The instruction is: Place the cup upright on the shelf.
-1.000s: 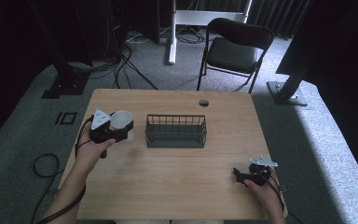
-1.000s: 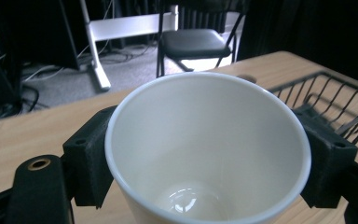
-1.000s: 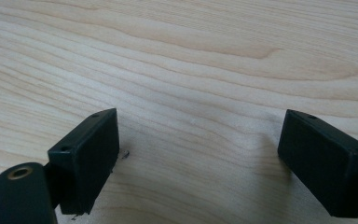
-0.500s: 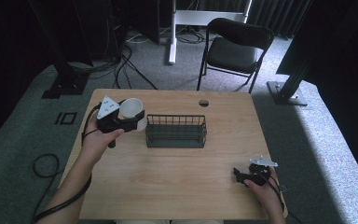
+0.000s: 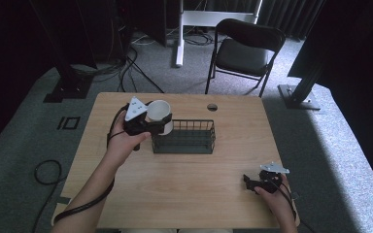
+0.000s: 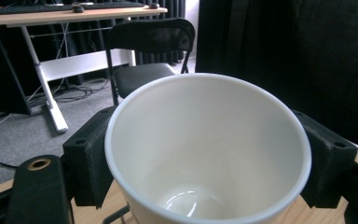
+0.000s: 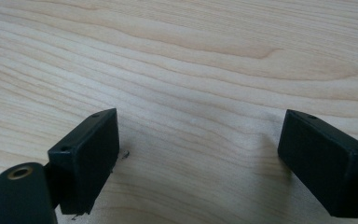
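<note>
Left claw: while it hangs above the bench, the left claw [image 5: 156, 122] has its jaws pressed on either side of a white paper cup [image 5: 160, 116]; in the left gripper view the two black jaws sit against the cup's [image 6: 205, 154] outer wall, one on each flank
Cup: upright, mouth up, nothing visible inside but a glossy base; lifted clear of the wood and held at the left end of the wire basket [image 5: 184, 137], its body overlapping the basket's near-left corner from above; whether it touches the wire I cannot tell
Wire basket: dark, rectangular, open-topped; standing around the middle of the bench [image 5: 189, 179], long side across
Left hand: the hand [image 5: 121, 141] grips the claw's body from below; forearm comes in from the bottom left; a black cable trails down off the bench edge
Right claw: the right claw [image 5: 255, 182] rests low at the near right corner, well apart from basket and cup; in the right gripper view its jaws stand wide apart with bare wood grain [image 7: 186, 84] between them; holding nothing
Room: a black folding chair [image 5: 245, 51] stands beyond the far edge on grey carpet
</note>
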